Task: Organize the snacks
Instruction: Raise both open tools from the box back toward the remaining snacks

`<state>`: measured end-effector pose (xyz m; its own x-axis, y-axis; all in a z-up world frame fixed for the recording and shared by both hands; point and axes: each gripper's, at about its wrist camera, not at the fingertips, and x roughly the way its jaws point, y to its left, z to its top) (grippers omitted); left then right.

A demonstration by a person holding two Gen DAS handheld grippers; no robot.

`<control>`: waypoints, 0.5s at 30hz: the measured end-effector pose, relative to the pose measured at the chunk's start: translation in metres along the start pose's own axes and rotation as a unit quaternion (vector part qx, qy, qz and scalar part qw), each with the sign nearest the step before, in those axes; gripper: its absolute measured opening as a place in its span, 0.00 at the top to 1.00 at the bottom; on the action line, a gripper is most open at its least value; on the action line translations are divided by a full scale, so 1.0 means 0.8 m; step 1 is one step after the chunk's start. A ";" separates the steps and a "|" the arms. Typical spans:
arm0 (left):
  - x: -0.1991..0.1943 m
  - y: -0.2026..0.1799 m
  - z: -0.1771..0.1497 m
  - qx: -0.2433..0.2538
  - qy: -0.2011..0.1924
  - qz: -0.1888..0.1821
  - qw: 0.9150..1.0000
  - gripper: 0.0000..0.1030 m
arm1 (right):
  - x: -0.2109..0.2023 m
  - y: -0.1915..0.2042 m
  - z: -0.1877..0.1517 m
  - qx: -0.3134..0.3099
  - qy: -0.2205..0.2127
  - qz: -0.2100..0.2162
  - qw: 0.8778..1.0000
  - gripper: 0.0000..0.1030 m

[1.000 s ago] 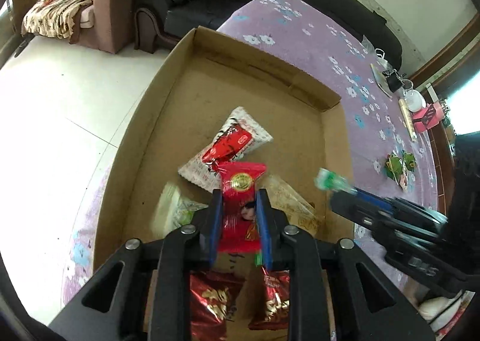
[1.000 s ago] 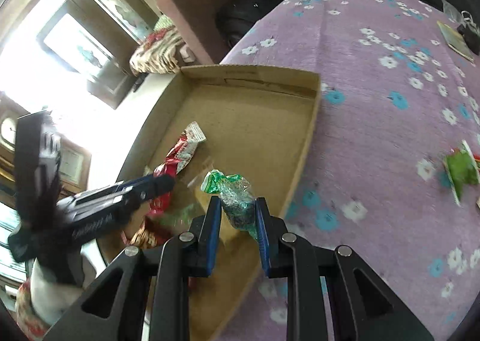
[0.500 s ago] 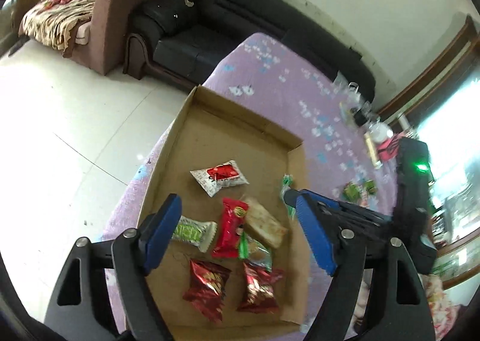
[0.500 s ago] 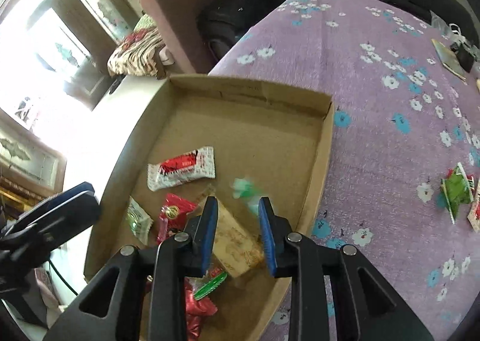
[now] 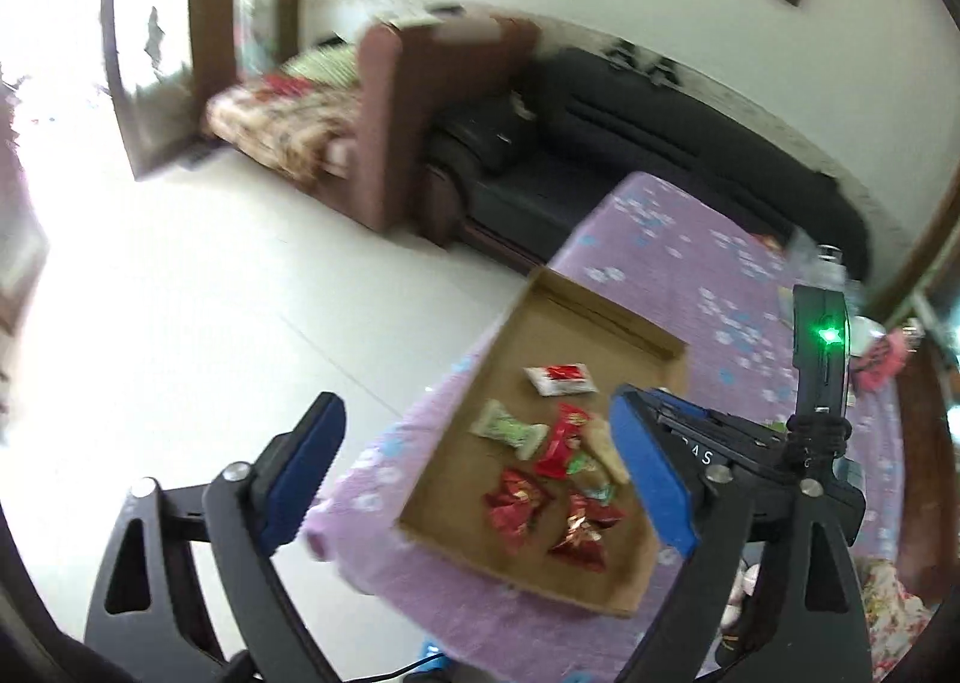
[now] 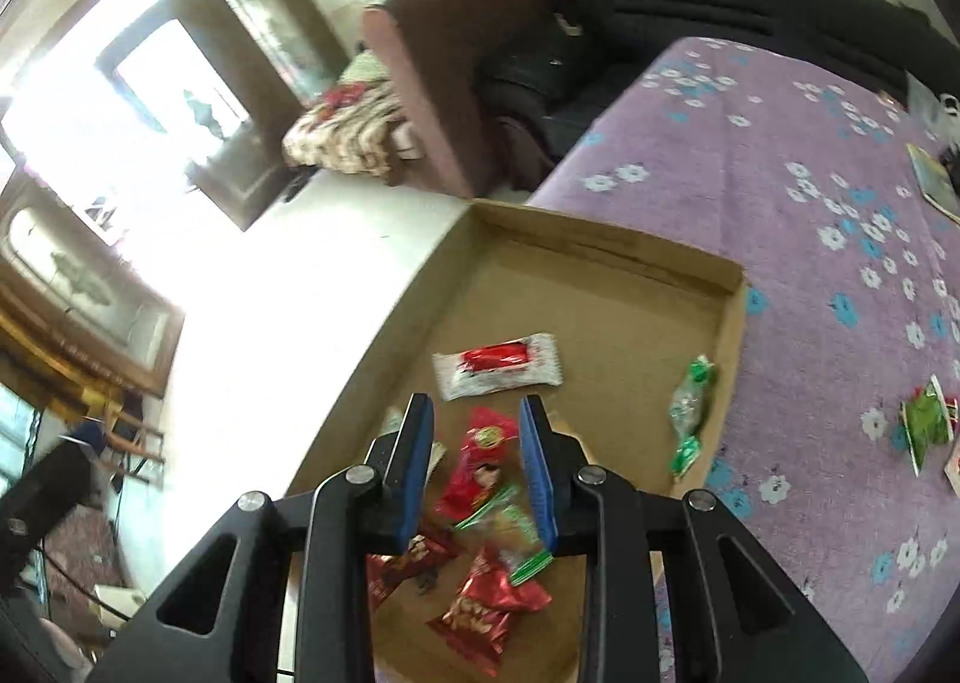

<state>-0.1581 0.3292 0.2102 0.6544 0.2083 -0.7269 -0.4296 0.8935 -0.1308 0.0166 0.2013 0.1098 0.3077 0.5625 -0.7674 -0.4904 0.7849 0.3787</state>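
Note:
A shallow cardboard box [image 6: 606,251] [image 5: 600,311] lies on the purple flowered tablecloth [image 6: 810,203]. It holds several snacks: a white-and-red packet [image 6: 497,365], a red packet [image 6: 480,461], crinkly red packets [image 6: 486,611] and a green candy [image 6: 690,413] against the right wall. My left gripper [image 5: 480,473] is wide open and empty, raised well back from the box. My right gripper [image 6: 474,473] is open and empty, above the box's near end. It appears in the left wrist view [image 5: 720,455].
More green snack packets [image 6: 927,425] lie on the cloth right of the box. A black sofa [image 6: 690,5] and a maroon armchair [image 6: 444,71] stand beyond the table. White tiled floor [image 5: 210,323] lies left of the table.
My left gripper let go of the red packet, opened wide and pulled back and up. My right gripper released the green candy, which now lies by the box's right wall.

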 end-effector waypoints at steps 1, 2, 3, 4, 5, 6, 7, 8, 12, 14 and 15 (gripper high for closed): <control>-0.006 -0.003 -0.006 -0.006 0.006 0.000 1.000 0.11 | -0.001 0.002 -0.004 -0.003 0.003 0.009 1.000 0.71; -0.008 -0.006 -0.013 -0.011 0.017 -0.007 1.000 0.11 | -0.001 0.002 -0.008 -0.004 0.007 0.018 1.000 0.71; -0.006 -0.007 -0.019 -0.015 0.024 -0.006 1.000 0.11 | -0.002 0.002 -0.012 -0.003 0.012 0.024 1.000 0.71; -0.007 -0.012 -0.025 -0.015 0.028 0.002 0.999 0.11 | -0.005 0.001 -0.016 0.000 0.013 0.025 1.000 0.71; -0.007 -0.019 -0.030 -0.010 0.031 0.017 0.999 0.11 | -0.011 -0.001 -0.019 0.003 0.008 0.024 1.000 0.71; -0.010 -0.027 -0.034 0.000 0.029 0.033 0.999 0.13 | -0.015 -0.002 -0.022 0.003 0.006 0.025 1.000 0.71; -0.016 -0.037 -0.036 0.013 0.017 0.046 0.999 0.13 | -0.020 -0.004 -0.026 0.003 0.006 0.026 1.000 0.71; -0.022 -0.045 -0.038 0.025 0.001 0.053 0.998 0.13 | -0.029 -0.007 -0.030 -0.001 0.004 0.020 1.000 0.71; -0.061 -0.074 -0.031 0.052 -0.078 0.038 0.995 0.13 | -0.080 -0.029 -0.044 -0.011 -0.029 0.007 1.000 0.71; -0.061 -0.091 -0.020 0.056 -0.073 0.008 0.996 0.13 | -0.099 -0.045 -0.049 -0.008 -0.044 -0.006 0.999 0.70; -0.059 -0.099 -0.013 0.056 -0.063 -0.007 0.996 0.13 | -0.112 -0.057 -0.053 0.000 -0.054 -0.014 0.998 0.69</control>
<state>-0.1612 0.2442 0.2481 0.7364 0.2372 -0.6336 -0.3517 0.9343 -0.0590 -0.0234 0.1037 0.1394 0.4065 0.5651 -0.7179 -0.4812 0.8004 0.3576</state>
